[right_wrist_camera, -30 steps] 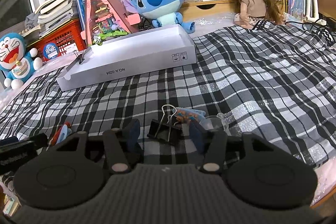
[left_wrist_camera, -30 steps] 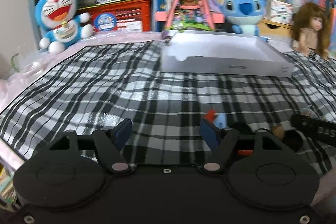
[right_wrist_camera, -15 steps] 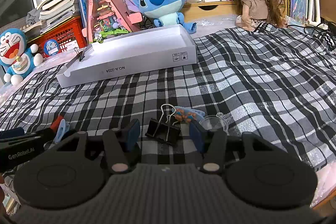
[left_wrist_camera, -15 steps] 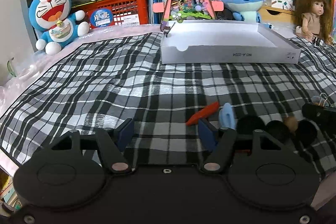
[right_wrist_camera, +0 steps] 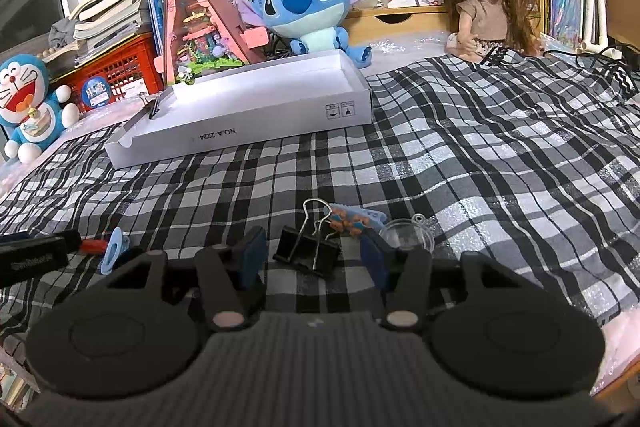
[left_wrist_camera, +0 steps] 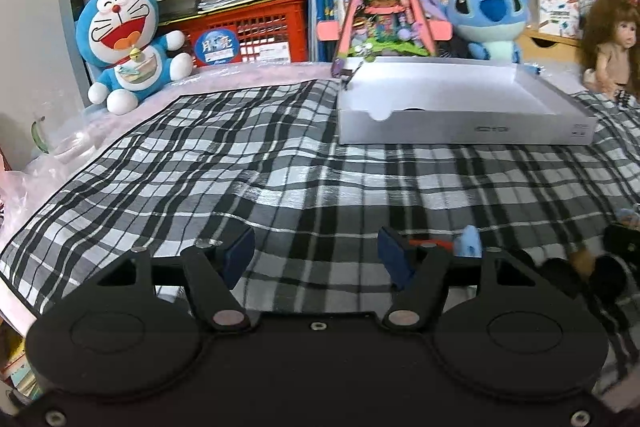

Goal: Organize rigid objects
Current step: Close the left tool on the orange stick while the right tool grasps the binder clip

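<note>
— Binder clip point(right_wrist_camera: 310, 253), black, lies on the checked cloth point(right_wrist_camera: 460, 163) right between the fingers of the right gripper point(right_wrist_camera: 312, 259). Why there?

— I'd judge it is the piece lined up for picking. The jaws stand wide apart, one to each side of the clip, holding nothing, with room to close across its body.

— And the white box point(right_wrist_camera: 248, 119) at the far side?

— Probably the place for the small things: it is a shallow open tray, its rim low enough to drop pieces over. One clip point(right_wrist_camera: 154, 107) already sits at its far left corner.

— What else waits near the clip?

— A patterned blue hair clip point(right_wrist_camera: 354, 219) just beyond it and a clear plastic half-shell point(right_wrist_camera: 408, 237) to its right, close enough to be nudged by a careless close.

— The left gripper point(left_wrist_camera: 316, 253)?

— Jaws wide open too, and empty, over bare cloth. A red piece point(left_wrist_camera: 434, 242) and a light blue clip point(left_wrist_camera: 469, 242) lie just to its right, behind the right finger; what the red piece is I cannot tell.
</note>
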Demonstrator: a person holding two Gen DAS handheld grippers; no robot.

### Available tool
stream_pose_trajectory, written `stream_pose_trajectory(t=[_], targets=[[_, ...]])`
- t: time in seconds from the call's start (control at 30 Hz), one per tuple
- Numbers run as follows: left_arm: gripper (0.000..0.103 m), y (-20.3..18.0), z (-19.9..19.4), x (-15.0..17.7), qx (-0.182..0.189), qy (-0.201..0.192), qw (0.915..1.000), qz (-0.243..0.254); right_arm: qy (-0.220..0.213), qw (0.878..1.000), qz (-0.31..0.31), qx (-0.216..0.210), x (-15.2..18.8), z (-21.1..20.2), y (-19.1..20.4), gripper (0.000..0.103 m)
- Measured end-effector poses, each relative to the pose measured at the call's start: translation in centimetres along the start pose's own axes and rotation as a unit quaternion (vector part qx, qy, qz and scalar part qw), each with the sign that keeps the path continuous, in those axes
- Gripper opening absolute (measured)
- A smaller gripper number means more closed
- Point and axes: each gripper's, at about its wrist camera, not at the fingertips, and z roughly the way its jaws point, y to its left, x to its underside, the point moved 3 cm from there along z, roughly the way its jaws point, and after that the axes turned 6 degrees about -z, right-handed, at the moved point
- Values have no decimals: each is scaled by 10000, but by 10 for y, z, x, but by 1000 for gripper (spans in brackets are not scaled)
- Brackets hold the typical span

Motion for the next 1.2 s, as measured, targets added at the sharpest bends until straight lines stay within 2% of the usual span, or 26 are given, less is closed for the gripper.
stream_pose_trajectory(t=[0.2, 0.43, 1.0, 1.13, 1.17, 1.2], targets=[[70, -9, -17, 7, 154, -82, 9998, -76, -10, 10000, 3, 4, 0, 0, -1, 67], [70, -33, -10, 14, 139, 7, 9998, 121, -7, 10000, 19, -11, 0, -1, -1, 67], [69, -43, 2, 10, 285, 125, 9992, -270, -3, 10000, 5, -19, 1, -2, 0, 67], [55, -41, 5, 10, 370, 200, 9980, -471, -13, 10000, -13, 0, 1, -2, 1, 67], [42, -41, 4, 10, 390, 184, 9979, -489, -18, 10000, -22, 9, 1, -2, 1, 67], [42, -41, 4, 11, 422, 168, 9977, -500, -22, 10000, -30, 14, 1, -2, 2, 67]])
